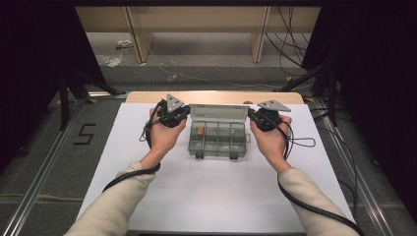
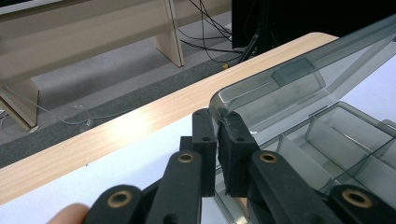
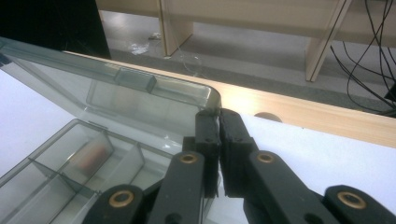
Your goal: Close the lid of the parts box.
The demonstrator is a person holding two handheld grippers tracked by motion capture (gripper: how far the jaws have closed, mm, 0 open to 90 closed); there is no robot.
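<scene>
The left gripper [image 1: 183, 112] pinches the left corner of the raised lid [image 1: 218, 112], jaws clamped on its rim. Between the grippers, near the table's [image 1: 206, 196] far edge, sits the clear grey compartment box [image 1: 216, 138], holding one small orange piece [image 1: 200, 131]. The right gripper [image 1: 252, 114] clamps the lid's right corner

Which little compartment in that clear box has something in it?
The far-row compartment second from the left of the organizer box: a small orange-brown item lies in it, while the other compartments look bare.
</scene>
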